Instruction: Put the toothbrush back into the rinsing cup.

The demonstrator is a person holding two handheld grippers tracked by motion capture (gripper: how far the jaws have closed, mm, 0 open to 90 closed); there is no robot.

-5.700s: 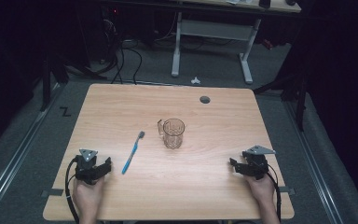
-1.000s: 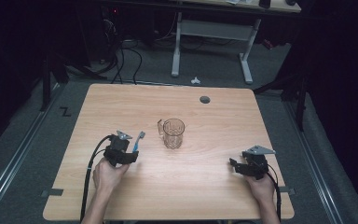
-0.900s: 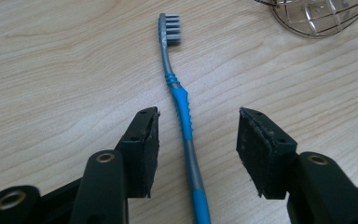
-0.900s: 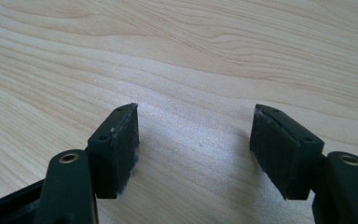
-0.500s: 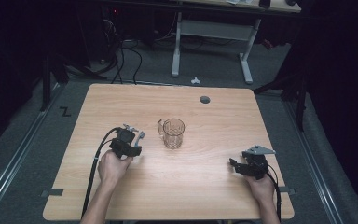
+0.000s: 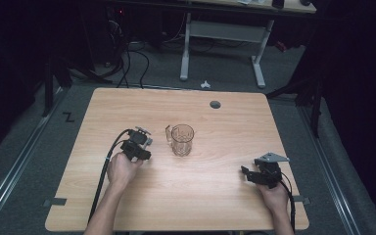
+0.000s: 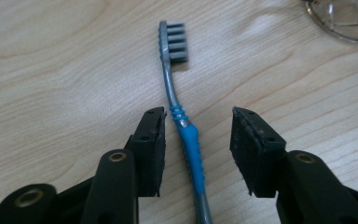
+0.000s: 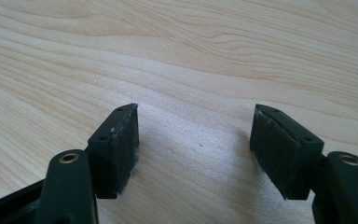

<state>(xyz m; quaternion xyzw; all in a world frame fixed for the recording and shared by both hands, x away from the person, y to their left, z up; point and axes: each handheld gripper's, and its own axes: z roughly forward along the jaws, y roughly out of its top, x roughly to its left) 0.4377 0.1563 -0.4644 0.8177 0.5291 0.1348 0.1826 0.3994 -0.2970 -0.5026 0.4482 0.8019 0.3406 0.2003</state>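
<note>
High view: empty clear mug (image 6: 182, 139) mid-table (image 6: 215, 196); both grippers' jaws released, left gripper (image 7: 196, 135) straddling toothbrush (image 7: 186, 140).

Glass mug (image 6: 182, 139) mid-table (image 6: 235, 122). Left gripper (image 6: 138, 142) just left of it (hand behind). Right gripper (image 6: 260, 174) near-right, well apart, jaws spread.

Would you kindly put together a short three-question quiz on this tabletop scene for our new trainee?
1. True or false: the left claw is shut on the toothbrush.
2. What lies between the left claw's jaws? A) the bristles B) the blue grip C) the glass mug's handle
3. Fill in: the right claw is open over bare ____.

Key: 1. False; its jaws stand apart on either side of the handle. 2. B. 3. Table; the glass mug stands mid-table.
</note>
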